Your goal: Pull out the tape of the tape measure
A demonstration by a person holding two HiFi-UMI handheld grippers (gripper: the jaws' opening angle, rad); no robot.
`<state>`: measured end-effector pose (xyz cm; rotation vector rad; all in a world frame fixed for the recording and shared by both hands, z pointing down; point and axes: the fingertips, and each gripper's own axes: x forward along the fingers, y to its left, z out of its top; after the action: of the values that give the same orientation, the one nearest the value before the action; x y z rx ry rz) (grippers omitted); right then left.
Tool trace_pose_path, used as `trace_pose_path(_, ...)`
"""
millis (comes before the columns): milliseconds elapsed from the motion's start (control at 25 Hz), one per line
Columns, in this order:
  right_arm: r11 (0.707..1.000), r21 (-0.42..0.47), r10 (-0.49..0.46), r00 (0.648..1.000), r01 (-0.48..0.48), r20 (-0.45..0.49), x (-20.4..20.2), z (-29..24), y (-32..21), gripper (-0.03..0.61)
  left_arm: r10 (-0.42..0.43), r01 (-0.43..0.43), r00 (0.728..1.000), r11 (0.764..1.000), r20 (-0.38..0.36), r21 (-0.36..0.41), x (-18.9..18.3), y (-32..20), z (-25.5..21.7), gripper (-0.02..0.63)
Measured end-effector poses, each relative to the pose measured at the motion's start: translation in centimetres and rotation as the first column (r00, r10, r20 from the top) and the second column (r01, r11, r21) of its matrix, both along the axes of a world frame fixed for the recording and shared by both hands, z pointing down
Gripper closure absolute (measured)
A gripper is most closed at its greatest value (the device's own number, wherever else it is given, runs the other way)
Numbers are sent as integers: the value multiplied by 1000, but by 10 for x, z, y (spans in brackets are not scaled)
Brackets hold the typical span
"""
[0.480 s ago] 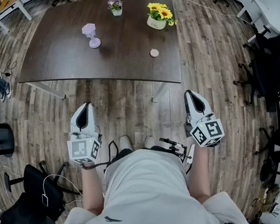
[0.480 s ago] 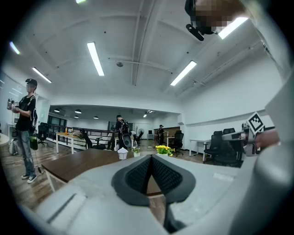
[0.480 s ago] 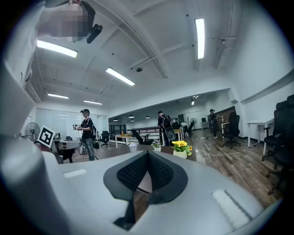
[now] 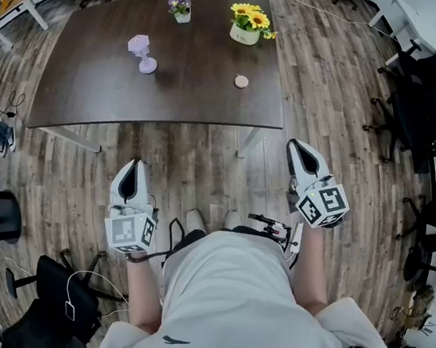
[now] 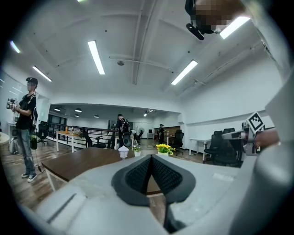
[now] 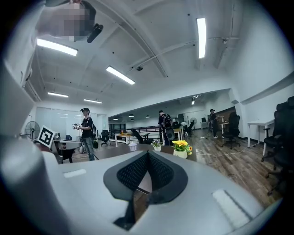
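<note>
Right claw (image 4: pixel 294 146) and left claw (image 4: pixel 132 166), both closed and empty, short of the tabletop (image 4: pixel 95 74), whose presumed tape measure (image 4: pixel 241 81) lies nearer the right.

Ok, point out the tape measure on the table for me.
In the head view the small round tape measure lies near the table's right edge, just on the near side of the sunflower pot.

A dark table (image 4: pixel 96 78) carries a sunflower pot (image 4: pixel 246 33) (yellow blooms) and a lilac stand (image 4: pixel 141 54).
</note>
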<state>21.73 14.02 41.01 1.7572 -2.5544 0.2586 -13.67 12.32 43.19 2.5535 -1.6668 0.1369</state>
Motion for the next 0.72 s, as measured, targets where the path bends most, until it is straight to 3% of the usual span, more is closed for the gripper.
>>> trace_pose_path(480,1000,-20,11,1000,-11,8,-10,5,-3,578,16,-16,1000,1000,-15,-19,-8,-5,7,607)
trace_pose_path(720,994,-61,86,996,-85,11,-16,12,-15,578,33,-33,999,999,-19,-35,-26,-18,11,607)
